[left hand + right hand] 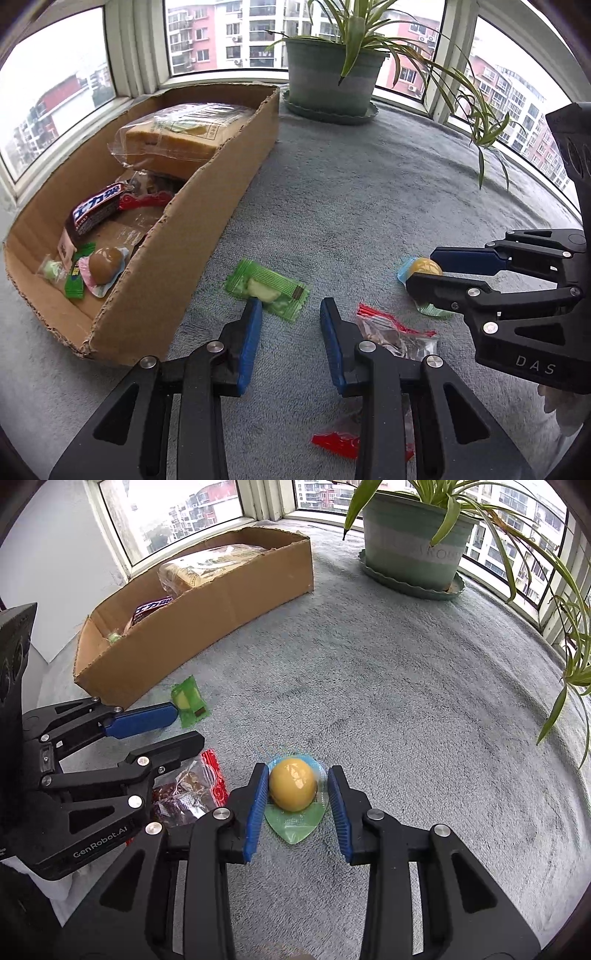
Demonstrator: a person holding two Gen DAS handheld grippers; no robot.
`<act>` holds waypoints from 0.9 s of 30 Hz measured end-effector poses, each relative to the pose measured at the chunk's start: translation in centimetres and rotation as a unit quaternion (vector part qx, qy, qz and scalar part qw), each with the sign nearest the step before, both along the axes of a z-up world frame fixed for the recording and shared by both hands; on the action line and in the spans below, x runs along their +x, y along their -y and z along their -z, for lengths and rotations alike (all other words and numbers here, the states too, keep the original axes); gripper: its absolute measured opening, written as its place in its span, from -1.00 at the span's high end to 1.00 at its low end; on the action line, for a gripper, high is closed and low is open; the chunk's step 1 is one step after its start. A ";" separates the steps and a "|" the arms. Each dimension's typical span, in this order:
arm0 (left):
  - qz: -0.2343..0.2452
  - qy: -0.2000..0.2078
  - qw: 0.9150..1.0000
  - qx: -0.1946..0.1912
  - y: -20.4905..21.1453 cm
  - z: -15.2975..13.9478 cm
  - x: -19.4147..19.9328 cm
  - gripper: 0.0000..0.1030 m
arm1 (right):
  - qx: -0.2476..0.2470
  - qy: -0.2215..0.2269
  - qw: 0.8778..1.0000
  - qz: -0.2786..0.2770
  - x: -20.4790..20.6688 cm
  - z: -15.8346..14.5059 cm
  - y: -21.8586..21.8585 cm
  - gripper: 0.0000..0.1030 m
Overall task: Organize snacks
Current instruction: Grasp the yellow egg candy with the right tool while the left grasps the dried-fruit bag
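A: Readable text on the tools?

B: "GenRobot.AI" printed on the body of the left tongs (184, 725), seen from the right wrist view. "DAS" printed on the right tongs (421, 271), seen from the left wrist view.

A: State of the right tongs?

B: Open, astride the yellow jelly cup (293, 789); blue pads (255, 812) beside the dome on both sides, gap visible on the right side. Cup resting on the grey carpeted surface (406, 701), on its green and blue foil lid.

A: State of the left tongs?

B: Open, nothing between the pads. Left pad tip just beside the green candy wrapper (266, 291). Red-edged clear packet (397, 334) lying under the right finger.

A: Location of sorted snacks?

B: Inside the cardboard box (207, 236): bagged bread loaf (177, 142) at the far end, dark chocolate bar (96, 214) with white Chinese characters mid-box, brown jelly cup (106, 261) and small green packets at the near end. Label on the bread bag too small to read.

A: Other lettering?

B: Faint embossed letters on the green plant pot (413, 542), not legible.
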State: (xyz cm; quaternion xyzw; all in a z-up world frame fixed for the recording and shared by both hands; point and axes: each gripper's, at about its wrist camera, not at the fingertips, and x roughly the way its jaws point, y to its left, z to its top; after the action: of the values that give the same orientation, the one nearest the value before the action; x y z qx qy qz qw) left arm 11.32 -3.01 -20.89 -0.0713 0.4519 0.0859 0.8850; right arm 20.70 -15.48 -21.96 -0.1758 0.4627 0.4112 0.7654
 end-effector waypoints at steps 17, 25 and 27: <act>-0.022 -0.014 0.999 -0.027 -0.4 -0.3 0.8 0.33 | 0.016 -0.008 1.000 0.012 0.4 0.0 1.3 0.35; -0.026 -0.008 0.999 -0.017 -0.2 -0.1 2.9 0.12 | 0.021 -0.011 1.000 0.015 0.5 -0.1 1.5 0.35; -0.025 -0.009 0.999 -0.024 -0.3 -0.2 3.2 0.12 | 0.027 -0.014 0.999 0.017 0.5 -0.2 1.7 0.35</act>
State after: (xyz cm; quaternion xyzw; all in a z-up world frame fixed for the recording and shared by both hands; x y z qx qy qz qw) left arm 14.49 -2.66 -20.66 -0.1034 0.4598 0.0977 0.8765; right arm 21.25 -17.17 -21.74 -0.1417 0.4651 0.4127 0.7702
